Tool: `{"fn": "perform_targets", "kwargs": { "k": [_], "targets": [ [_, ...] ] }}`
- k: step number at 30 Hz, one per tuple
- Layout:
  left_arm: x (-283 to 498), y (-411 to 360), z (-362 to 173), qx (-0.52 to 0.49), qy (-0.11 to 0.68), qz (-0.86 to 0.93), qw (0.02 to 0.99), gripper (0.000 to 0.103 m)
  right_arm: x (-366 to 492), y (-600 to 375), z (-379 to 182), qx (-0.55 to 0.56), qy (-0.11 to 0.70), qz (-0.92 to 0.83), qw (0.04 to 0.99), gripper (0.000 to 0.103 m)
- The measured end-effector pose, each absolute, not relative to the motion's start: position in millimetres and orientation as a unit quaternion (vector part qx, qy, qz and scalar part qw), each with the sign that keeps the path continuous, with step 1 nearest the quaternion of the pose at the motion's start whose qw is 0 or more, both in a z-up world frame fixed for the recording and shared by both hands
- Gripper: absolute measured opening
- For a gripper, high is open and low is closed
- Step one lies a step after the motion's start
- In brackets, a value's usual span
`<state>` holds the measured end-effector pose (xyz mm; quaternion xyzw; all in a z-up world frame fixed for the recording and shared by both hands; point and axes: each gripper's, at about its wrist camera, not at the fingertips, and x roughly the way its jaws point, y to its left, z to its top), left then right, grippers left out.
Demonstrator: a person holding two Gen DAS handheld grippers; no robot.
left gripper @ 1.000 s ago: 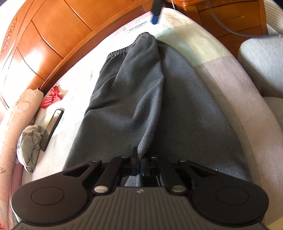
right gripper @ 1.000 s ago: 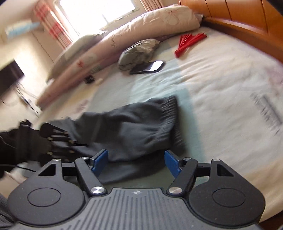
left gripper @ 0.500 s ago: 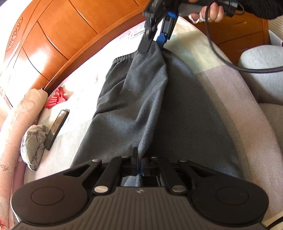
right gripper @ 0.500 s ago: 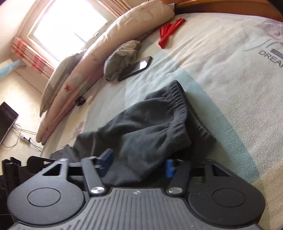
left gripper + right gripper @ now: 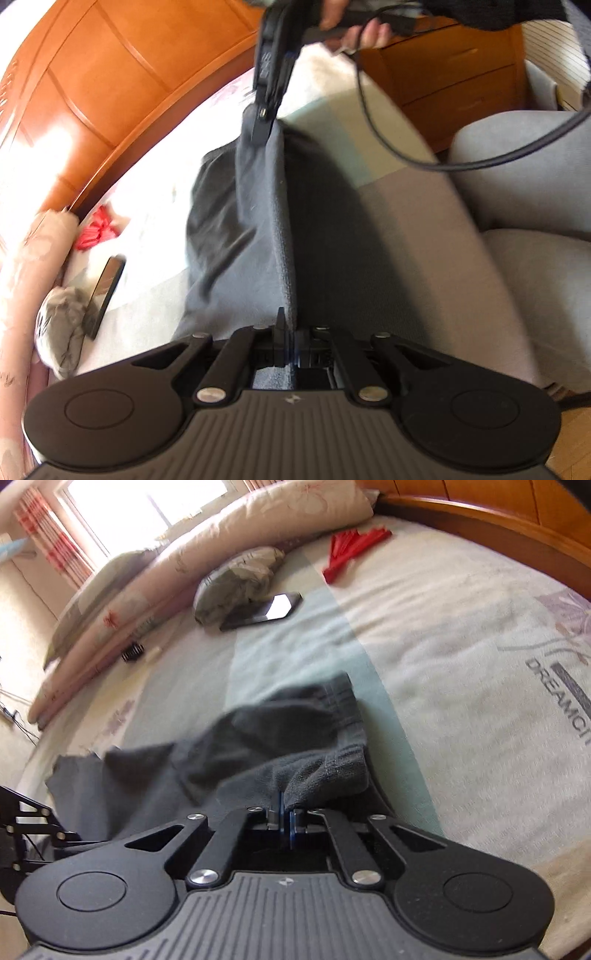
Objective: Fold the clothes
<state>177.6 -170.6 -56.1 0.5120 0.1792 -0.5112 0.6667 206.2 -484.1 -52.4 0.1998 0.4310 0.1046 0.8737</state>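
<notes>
Dark grey sweatpants (image 5: 255,229) hang stretched between my two grippers above the bed. My left gripper (image 5: 290,341) is shut on the leg end of the fabric, close to the camera. At the far end, my right gripper (image 5: 264,122), held by a hand, pinches the waistband and lifts it. In the right wrist view the right gripper (image 5: 285,818) is shut on the elastic waistband of the sweatpants (image 5: 295,738), and the rest of the cloth trails left toward the left gripper's black linkage (image 5: 33,823).
A black phone (image 5: 264,611), a grey-green bundle (image 5: 240,579) and a red folding fan (image 5: 351,548) lie on the bed (image 5: 461,635) near long pillows (image 5: 207,550). A wooden headboard (image 5: 122,85) borders the bed. A grey chair (image 5: 532,206) and a wooden nightstand (image 5: 454,74) stand at the right.
My right gripper came down over the waistband, shut on it and raised it. The sweatpants, flat on the bed before, are now pulled taut and lifted between both grippers.
</notes>
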Motion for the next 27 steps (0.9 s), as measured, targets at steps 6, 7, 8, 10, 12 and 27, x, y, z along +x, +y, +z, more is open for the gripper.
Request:
{"fn": "perform_targets", "kwargs": {
  "k": [6, 7, 8, 10, 12, 27],
  "targets": [
    [165.2, -183.3, -75.1, 0.527, 0.189, -0.527, 0.640, 0.000, 194.3, -489.5, -62.8, 0.201, 0.444, 0.082, 0.869, 0.004],
    [163.9, -184.5, -78.7, 0.531, 0.191, -0.527, 0.635, 0.000, 193.6, -486.6, -63.0, 0.193, 0.446, 0.079, 0.870, 0.004],
    [162.6, -185.4, -81.9, 0.536, 0.193, -0.526, 0.632, 0.000, 193.2, -482.8, -63.2, 0.181, 0.449, 0.075, 0.872, 0.004],
    [160.8, -186.1, -84.4, 0.539, 0.193, -0.522, 0.632, 0.000, 193.3, -475.7, -63.1, 0.163, 0.449, 0.067, 0.876, 0.004],
    [160.0, -186.7, -85.0, 0.538, 0.192, -0.518, 0.636, 0.001, 196.0, -472.3, -60.6, 0.155, 0.445, 0.058, 0.880, 0.004],
    [182.7, -133.3, -21.9, 0.339, 0.287, -0.470, 0.762, 0.050, 147.6, -450.2, -16.5, 0.042, 0.426, -0.024, 0.904, 0.052]
  ]
}}
